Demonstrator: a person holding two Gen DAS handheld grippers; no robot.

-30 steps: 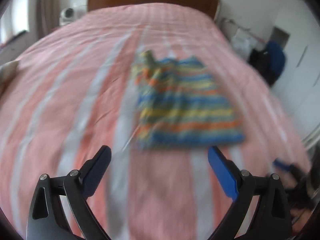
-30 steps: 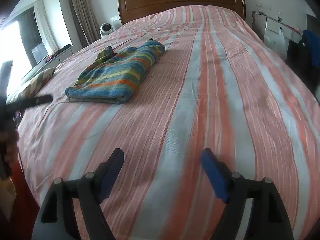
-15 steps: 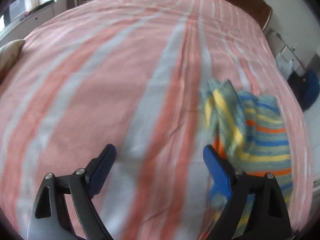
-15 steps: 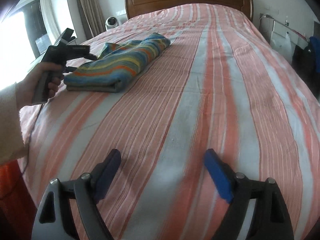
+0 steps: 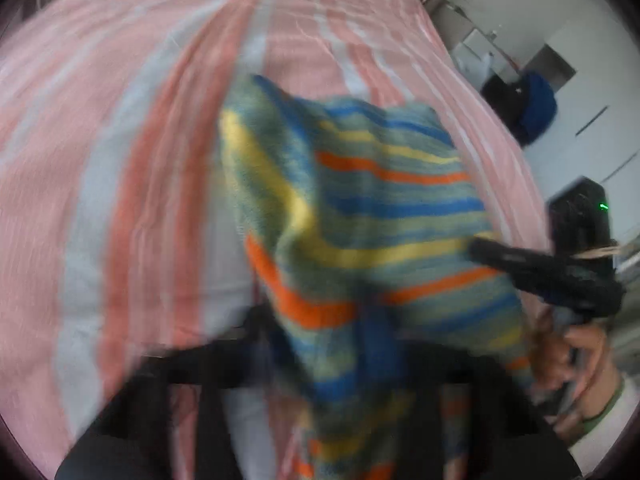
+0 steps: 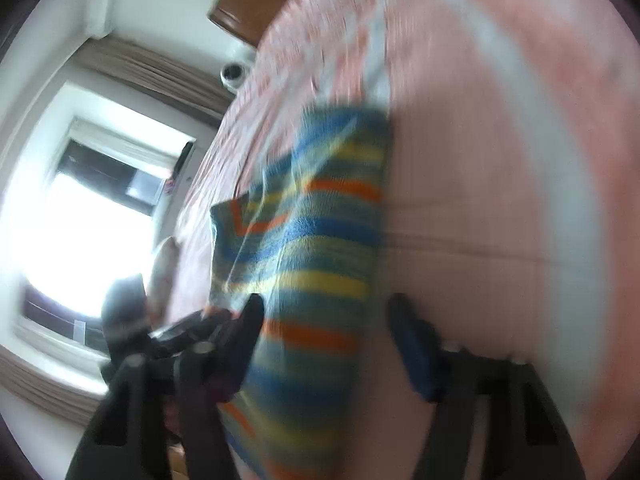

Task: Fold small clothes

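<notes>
Left wrist view: the striped garment (image 5: 360, 208) lies on the bed (image 5: 120, 160) and drapes over our left gripper (image 5: 332, 344), so blur and cloth prevent us from telling how its fingers stand; the right gripper (image 5: 552, 276) reaches in at the garment's right edge. Right wrist view: our right gripper (image 6: 326, 320) has its fingers (image 6: 412, 344) spread wide, straddling the garment's (image 6: 308, 248) near end with nothing clamped, which we judge is positioning for a grasp.
</notes>
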